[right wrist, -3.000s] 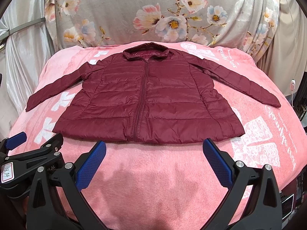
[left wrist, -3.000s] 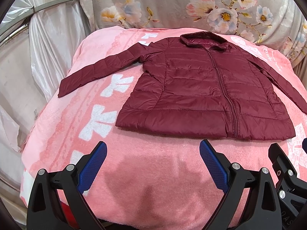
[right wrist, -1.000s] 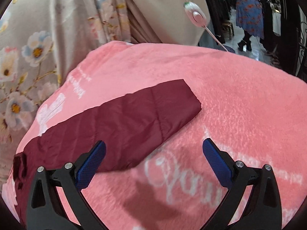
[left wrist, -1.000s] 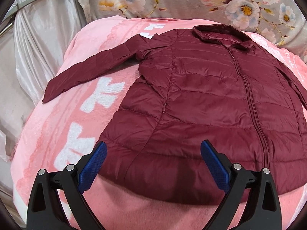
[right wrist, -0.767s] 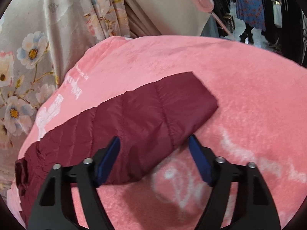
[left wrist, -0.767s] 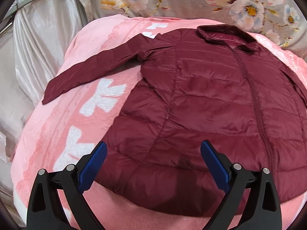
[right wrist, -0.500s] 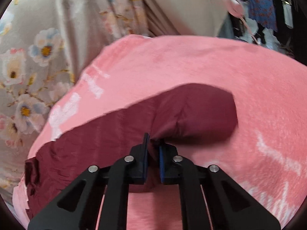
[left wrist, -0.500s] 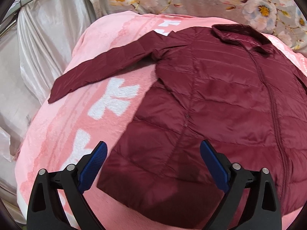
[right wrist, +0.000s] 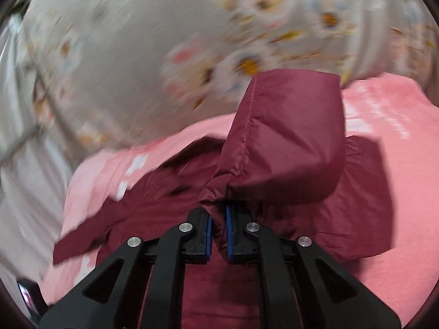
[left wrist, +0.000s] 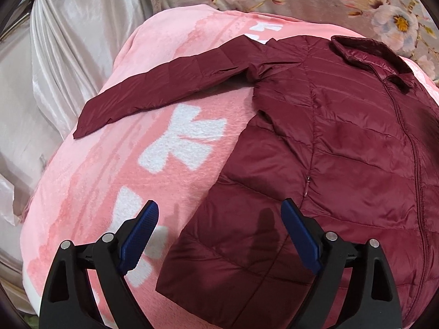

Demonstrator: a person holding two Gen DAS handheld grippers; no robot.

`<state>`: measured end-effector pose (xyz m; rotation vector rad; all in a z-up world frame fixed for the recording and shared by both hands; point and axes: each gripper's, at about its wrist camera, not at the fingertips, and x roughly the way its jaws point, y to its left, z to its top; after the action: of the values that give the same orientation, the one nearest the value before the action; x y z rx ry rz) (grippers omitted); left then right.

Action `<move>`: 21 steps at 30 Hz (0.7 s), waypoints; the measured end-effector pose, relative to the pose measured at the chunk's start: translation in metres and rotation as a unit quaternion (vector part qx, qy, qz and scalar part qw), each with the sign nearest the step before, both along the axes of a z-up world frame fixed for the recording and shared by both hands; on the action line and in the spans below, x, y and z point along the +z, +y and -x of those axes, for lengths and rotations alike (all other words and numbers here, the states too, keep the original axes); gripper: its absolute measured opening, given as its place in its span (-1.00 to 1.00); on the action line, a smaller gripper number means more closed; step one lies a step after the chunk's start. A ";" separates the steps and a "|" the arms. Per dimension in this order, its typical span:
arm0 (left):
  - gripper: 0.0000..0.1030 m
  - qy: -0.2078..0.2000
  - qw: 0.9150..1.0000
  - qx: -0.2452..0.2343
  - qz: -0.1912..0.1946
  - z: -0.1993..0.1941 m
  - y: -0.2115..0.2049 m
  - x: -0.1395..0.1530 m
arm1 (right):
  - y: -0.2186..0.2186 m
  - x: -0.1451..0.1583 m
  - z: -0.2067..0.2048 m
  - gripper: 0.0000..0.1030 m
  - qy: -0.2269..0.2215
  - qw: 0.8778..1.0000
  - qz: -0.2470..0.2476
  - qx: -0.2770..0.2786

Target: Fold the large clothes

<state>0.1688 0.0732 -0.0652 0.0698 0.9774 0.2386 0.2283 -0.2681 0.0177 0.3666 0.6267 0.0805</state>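
Note:
A dark red quilted jacket (left wrist: 343, 164) lies front up, zipped, on a pink blanket (left wrist: 109, 178). Its left sleeve (left wrist: 170, 87) stretches out flat toward the blanket's left edge. My left gripper (left wrist: 219, 205) is open above the jacket's lower left side: one finger over the blanket, the other over the jacket, nothing between the pads. My right gripper (right wrist: 218, 213) is shut on the cuff end of the right sleeve (right wrist: 288, 142). The sleeve is lifted and swung over the jacket body (right wrist: 164, 197). The right wrist view is blurred.
A floral curtain (right wrist: 164, 54) hangs behind the bed, and a silvery drape (left wrist: 68, 41) hangs along its left side. The blanket (right wrist: 397, 164) carries white bow prints and falls away at the left and near edges.
My right gripper shut on the right sleeve's cuff, lifted it and swung it left over the jacket. My left gripper drifted left along the jacket's lower left part, still open.

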 end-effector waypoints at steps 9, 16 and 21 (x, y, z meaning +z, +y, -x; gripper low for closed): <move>0.72 0.001 0.999 -0.015 0.029 -0.005 0.005 0.002 | 0.118 -0.042 0.017 -0.11 0.029 0.990 0.081 0.113; 0.72 -0.002 0.994 -0.043 0.101 -0.024 -0.001 0.007 | 0.061 -0.039 0.041 0.18 0.046 0.999 -0.016 0.023; 0.72 0.015 0.979 -0.054 0.194 -0.059 -0.014 0.009 | 0.045 -0.043 0.042 0.18 0.058 0.998 -0.006 0.000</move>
<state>0.2274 0.0596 -0.0561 -0.2314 1.0308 -0.0557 0.1864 -0.2228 -0.0254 0.3855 0.7412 0.0632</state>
